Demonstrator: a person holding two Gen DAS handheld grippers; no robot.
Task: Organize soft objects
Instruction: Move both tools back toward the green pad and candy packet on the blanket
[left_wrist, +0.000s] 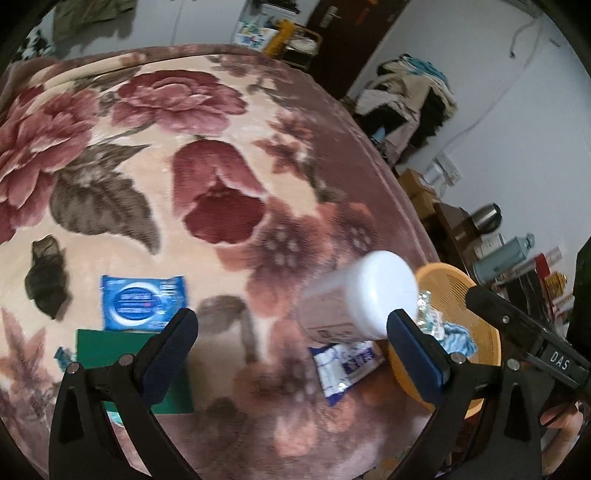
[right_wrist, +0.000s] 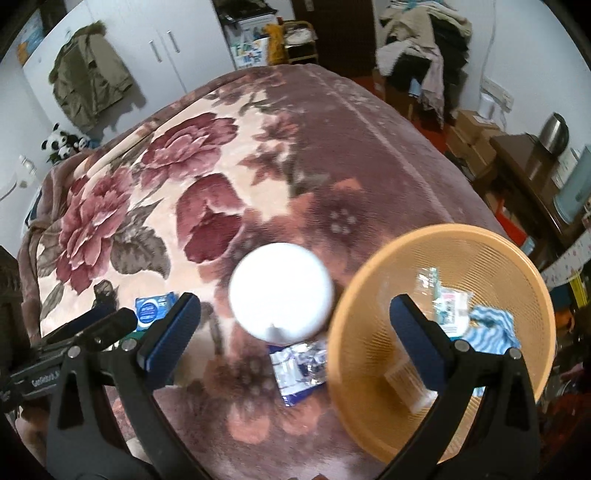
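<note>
Right wrist: right gripper (right_wrist: 295, 325) spread (empty); white tub (right_wrist: 280, 291) beside orange basket (right_wrist: 369, 288); left gripper (left_wrist: 291, 332) spread

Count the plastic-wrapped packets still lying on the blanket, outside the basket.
2. A blue packet lies at the left beside the green sheet; a blue-and-white packet lies below the white bottle, next to the orange basket. Others may be hidden.

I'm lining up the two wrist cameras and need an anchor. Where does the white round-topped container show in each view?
Left wrist: the white container sits right of centre, just inside the right finger, tilted, with the orange basket behind it.
Right wrist: the same container is near centre between the fingers, seen top-on, left of the basket.
Shared landmark: the blue-and-white packet lying just below the container.
</note>
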